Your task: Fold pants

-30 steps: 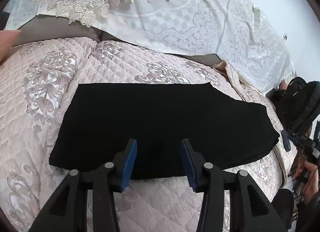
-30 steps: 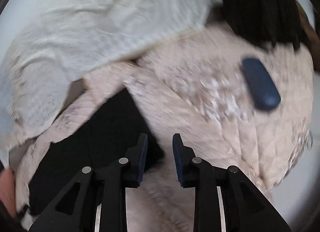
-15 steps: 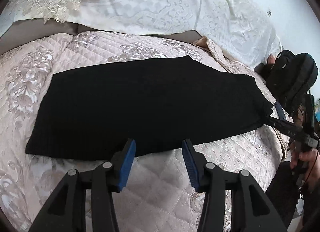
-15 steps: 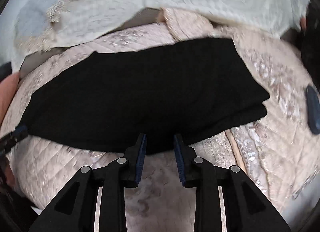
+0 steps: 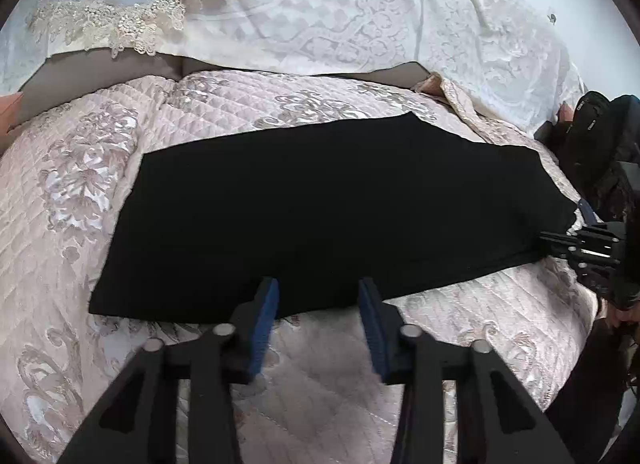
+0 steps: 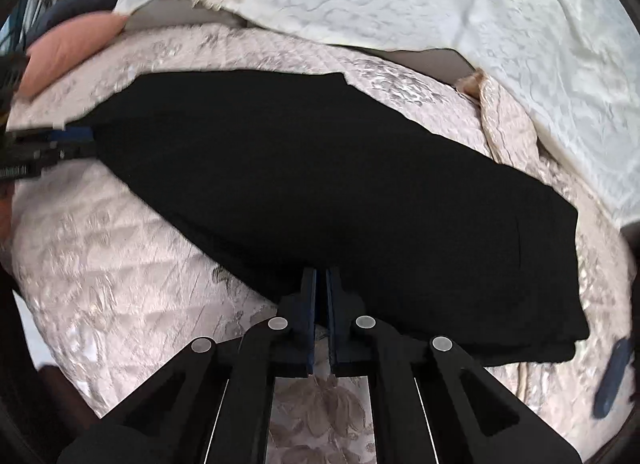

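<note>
Pink quilted bed cover (image 5: 120,192) lies under my flat black pants (image 5: 320,208). My right hand-held gripper (image 6: 321,288) has just closed on their near edge. My left hand-held gripper (image 5: 318,296), half open, has been closing around the near edge, holding nothing.

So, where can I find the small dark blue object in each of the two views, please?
Left wrist view: the dark blue object is at the far right edge, just past the end of the black pants, mostly hidden.
Right wrist view: it lies at the lower right on the quilt, blurred.
Shared landmark: the turned-up quilt corner.
</note>
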Demonstrator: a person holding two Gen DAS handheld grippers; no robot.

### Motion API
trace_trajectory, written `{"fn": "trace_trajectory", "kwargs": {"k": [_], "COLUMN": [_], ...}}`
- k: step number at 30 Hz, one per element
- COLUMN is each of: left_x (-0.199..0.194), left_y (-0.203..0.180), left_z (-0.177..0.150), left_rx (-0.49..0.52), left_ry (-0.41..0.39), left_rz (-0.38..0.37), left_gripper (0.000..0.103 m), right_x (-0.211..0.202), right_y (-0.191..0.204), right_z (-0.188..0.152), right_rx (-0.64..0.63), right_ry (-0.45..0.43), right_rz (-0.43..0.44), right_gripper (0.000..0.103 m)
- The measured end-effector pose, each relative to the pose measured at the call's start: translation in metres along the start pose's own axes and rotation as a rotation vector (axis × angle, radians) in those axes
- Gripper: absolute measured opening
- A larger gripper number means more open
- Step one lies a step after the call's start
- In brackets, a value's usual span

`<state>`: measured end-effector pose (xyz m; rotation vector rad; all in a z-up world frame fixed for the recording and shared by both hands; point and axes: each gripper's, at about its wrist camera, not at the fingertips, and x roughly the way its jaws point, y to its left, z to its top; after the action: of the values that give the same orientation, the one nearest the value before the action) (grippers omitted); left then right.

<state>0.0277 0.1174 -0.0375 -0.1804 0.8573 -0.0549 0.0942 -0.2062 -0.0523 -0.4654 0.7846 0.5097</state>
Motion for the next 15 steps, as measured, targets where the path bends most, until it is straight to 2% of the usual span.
{"fn": "trace_trajectory", "kwargs": {"k": [2,3,6,10,12,14,15], "left_x": [-0.001,-0.001,-0.004,-0.007,-0.012,-0.016,-0.018], "left_y": [0.007,0.012,0.023,0.025,0.022,0.018,0.016], "left_z": [0.001,0.001,0.001,0.001,0.002,0.004,0.005], "left_rx": [-0.023,-0.043,-0.083,-0.118,-0.128,-0.139,-0.145], "left_ry": [-0.003,-0.002,-0.010,-0.012,-0.025,-0.045,-0.056], "left_rz": [0.000,-0.006,-0.018,-0.026,-0.025,-0.029,-0.032], "left_gripper": [0.021,0.019,0.018,0.018,0.018,0.021,0.023], "right_x": [-0.008,-0.012,-0.017,-0.001,-0.004,-0.015,-0.021], "right_y": [-0.003,-0.002,0.002,0.010,0.013,0.014,0.016], "right_z": [-0.002,-0.003,-0.006,-0.015,-0.015,-0.010,-0.008], "right_rx": [0.025,0.029,0.051,0.058,0.082,0.129,0.148], "right_ry": [-0.014,-0.021,-0.019,0.062,0.049,0.010,-0.013], "right_rz": [0.018,0.022,0.043,0.105,0.065,-0.003,-0.022], "right_gripper": [0.000,0.000,0.000,0.000,0.000,0.013,0.024]}}
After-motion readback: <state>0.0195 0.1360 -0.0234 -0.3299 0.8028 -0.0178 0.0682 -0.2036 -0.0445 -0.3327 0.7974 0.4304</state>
